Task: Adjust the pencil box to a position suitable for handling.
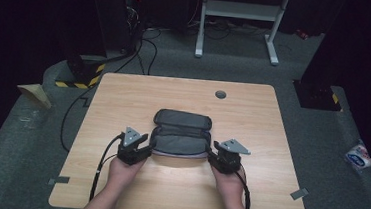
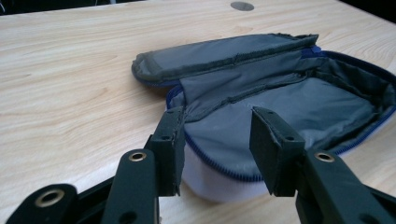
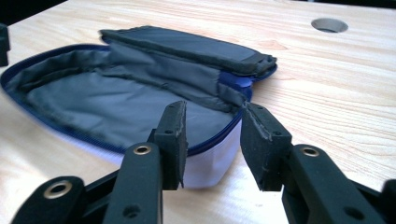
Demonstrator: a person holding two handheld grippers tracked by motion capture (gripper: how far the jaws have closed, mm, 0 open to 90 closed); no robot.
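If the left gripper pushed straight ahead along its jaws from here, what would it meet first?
Most likely the near rim of the open grey pouch: the left gripper is open, its jaws straddling the blue zipper edge. Whether they already touch it is unclear.

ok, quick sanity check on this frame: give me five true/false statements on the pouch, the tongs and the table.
1. The grey pouch lies unzipped and open on the table. True.
2. The left tongs are clamped shut on the pouch's rim. False: the jaws stand apart, with the blue-zippered rim between them.
3. The right tongs are open, at the pouch's other end. True.
4. The pouch holds pens. False: the grey lining shows bare in both gripper views.
5. A round hole sits in the tabletop beyond the pouch. True.
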